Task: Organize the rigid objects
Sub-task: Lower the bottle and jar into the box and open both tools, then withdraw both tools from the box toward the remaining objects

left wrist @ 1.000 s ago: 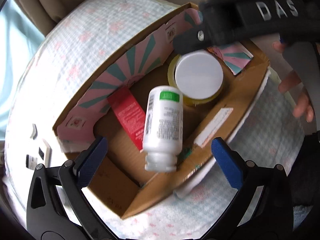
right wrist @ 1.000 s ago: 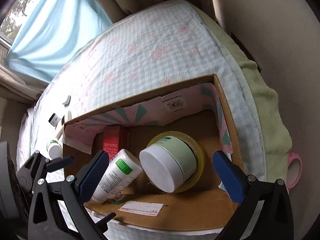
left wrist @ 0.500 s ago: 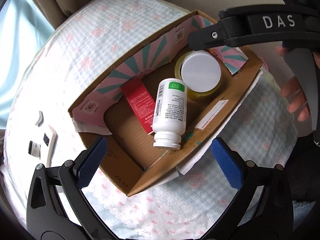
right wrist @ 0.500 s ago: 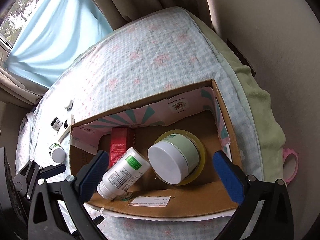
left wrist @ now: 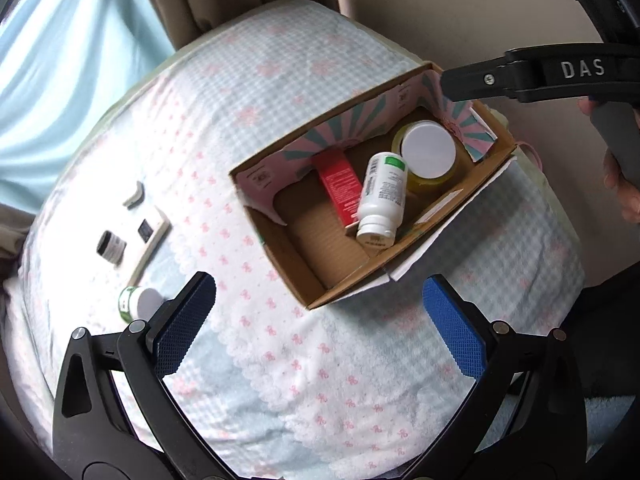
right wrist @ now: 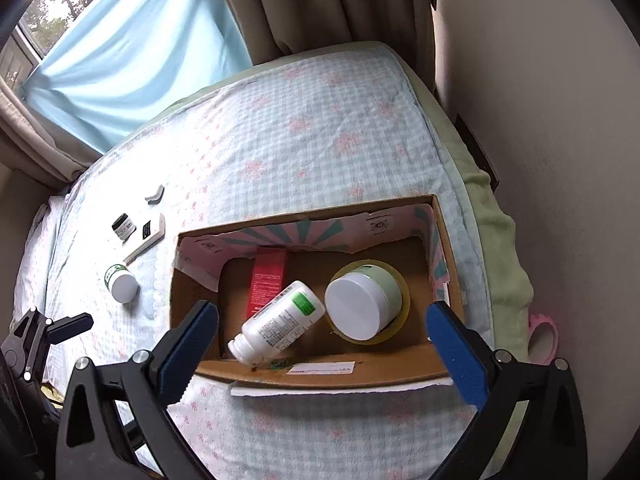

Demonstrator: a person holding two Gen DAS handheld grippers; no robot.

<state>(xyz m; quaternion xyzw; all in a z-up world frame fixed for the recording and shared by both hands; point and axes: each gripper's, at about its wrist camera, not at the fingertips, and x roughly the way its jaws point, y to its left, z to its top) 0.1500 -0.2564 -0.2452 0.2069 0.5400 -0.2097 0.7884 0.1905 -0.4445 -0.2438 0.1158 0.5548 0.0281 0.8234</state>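
A cardboard box [left wrist: 348, 284] [right wrist: 400, 370] sits on the bed. Inside lie a white bottle with a green label [left wrist: 380, 196] [right wrist: 280, 322], a red carton [left wrist: 340, 186] [right wrist: 268, 276] and a white-lidded green jar [left wrist: 428, 150] [right wrist: 362, 306] resting in a yellow tape roll [right wrist: 404, 320]. My left gripper [left wrist: 318, 326] is open and empty above the bedspread, short of the box. My right gripper [right wrist: 322, 342] is open and empty above the box's near wall. On the bed left of the box lie a small white-lidded jar [left wrist: 138, 302] [right wrist: 120, 282], a dark-lidded pot [left wrist: 111, 245] [right wrist: 123, 226], a flat white remote-like piece [left wrist: 150, 242] [right wrist: 146, 238] and a curved white piece [left wrist: 134, 196] [right wrist: 155, 194].
The bed has a blue checked spread with pink bows [left wrist: 280, 360]. Curtains [right wrist: 312, 0] hang behind it and a wall [right wrist: 540, 120] stands on the right. A pink tape roll [right wrist: 542, 334] lies at the bed's right edge. The right tool's body [left wrist: 540, 76] reaches over the box.
Both grippers have pulled up and back from the box, which now looks smaller. The small items on the bed left of the box have come into view. The box contents stay put.
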